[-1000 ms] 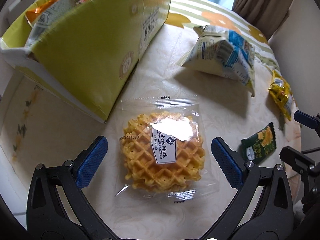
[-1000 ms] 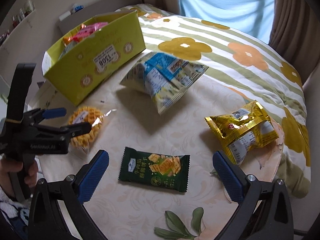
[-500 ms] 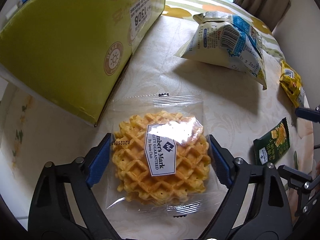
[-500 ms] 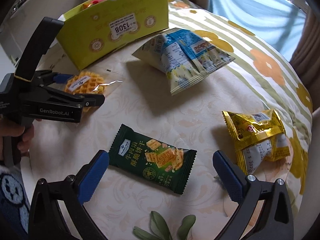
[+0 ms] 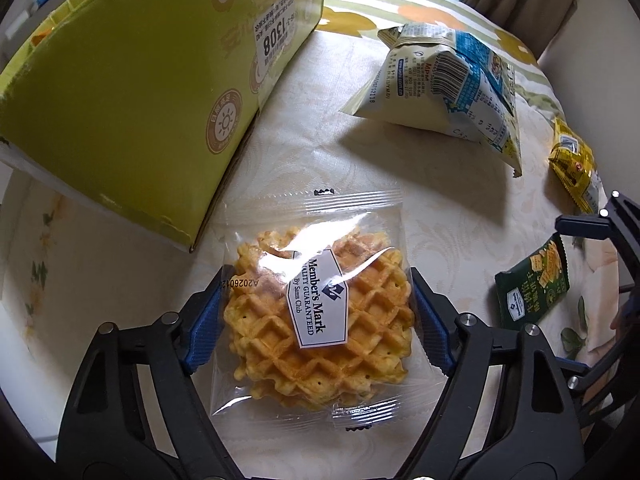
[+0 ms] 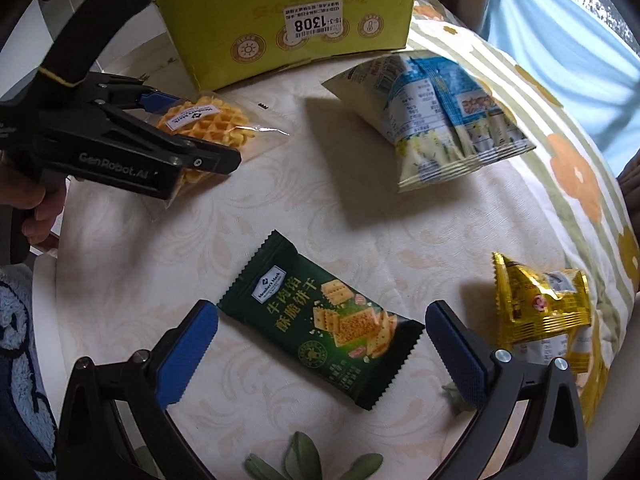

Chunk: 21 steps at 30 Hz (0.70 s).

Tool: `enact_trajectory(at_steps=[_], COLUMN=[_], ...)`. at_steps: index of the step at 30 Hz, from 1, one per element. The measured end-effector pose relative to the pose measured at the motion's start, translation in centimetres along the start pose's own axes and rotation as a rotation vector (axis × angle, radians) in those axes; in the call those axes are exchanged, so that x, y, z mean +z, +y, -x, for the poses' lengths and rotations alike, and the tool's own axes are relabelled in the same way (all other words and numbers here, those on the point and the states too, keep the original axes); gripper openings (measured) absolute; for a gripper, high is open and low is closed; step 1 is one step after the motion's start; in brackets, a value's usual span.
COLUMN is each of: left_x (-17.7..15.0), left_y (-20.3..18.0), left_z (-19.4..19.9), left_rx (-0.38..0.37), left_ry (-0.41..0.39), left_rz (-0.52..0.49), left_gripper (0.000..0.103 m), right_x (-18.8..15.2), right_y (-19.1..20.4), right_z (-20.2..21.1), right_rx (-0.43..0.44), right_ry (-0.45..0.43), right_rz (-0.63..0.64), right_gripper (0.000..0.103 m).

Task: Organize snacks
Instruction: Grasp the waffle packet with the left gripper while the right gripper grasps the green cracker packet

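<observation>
Cream damask cloth [image 6: 328, 200] covers the round table, with a striped, flower-printed cover [image 6: 560, 128] lying at its 2 o'clock edge in the right wrist view. At 12 o'clock stands a yellow-green cardboard box [image 6: 288, 20] bearing a "1308" sticker.

From the left wrist camera, the left gripper [image 5: 316, 316] is clenched on the waffle pack [image 5: 320, 312]: its blue pads [image 5: 202, 328] press both sides of the clear wrapper, which lies just off the box's near corner. A white-and-blue snack bag [image 5: 444, 92] sits at 1 o'clock, a yellow foil packet [image 5: 572, 160] at 2 o'clock, and the green cracker packet [image 5: 532, 284] at 3 o'clock.

From the right wrist camera, the right gripper [image 6: 320, 348] is spread wide, its pads standing to either side of the green cracker packet [image 6: 324, 320] without touching it. The packet lies flat and slanted across the gap between them. At 10 o'clock the left gripper [image 6: 192, 140] grips the waffle pack [image 6: 212, 124], while the snack bag [image 6: 432, 116] rests at 1 o'clock and the yellow foil packet [image 6: 540, 304] at 4 o'clock.
</observation>
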<state>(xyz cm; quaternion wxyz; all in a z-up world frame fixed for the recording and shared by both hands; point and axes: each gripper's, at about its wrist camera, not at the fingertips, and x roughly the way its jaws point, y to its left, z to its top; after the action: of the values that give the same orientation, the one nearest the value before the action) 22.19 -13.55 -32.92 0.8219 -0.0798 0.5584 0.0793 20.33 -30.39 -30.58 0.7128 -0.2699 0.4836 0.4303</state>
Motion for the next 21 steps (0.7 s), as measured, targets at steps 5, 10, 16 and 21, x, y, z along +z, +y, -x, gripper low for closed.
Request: enact_trajectory(at_steps=[5, 10, 16, 21], left_x=[0.2, 0.6, 1.1, 1.1], left_y=[0.0, -0.2, 0.0, 0.3], left_z=[0.8, 1.7, 2.0, 2.4], left_rx=[-0.006, -0.031, -0.071, -0.100], left_ry=[-0.011, -0.028, -0.029, -0.036], left_rz=[-0.029, -0.078, -0.154, -0.190], left_gripper=[0.079, 0.079, 0.079, 0.079], right_x=[-0.2, -1.1, -1.1, 0.9], right_y=[-0.1, 0.6, 2.0, 1.7], right_z=[-0.1, 0.5, 0.9, 0.4], right_rx=[0.049, 0.069, -0.038, -0.185], right_ry=[0.017, 0.031, -0.009, -0.071], right_rz=[-0.090, -0.179, -0.300, -0.376], right_gripper=[0.103, 0.103, 0.103, 0.099])
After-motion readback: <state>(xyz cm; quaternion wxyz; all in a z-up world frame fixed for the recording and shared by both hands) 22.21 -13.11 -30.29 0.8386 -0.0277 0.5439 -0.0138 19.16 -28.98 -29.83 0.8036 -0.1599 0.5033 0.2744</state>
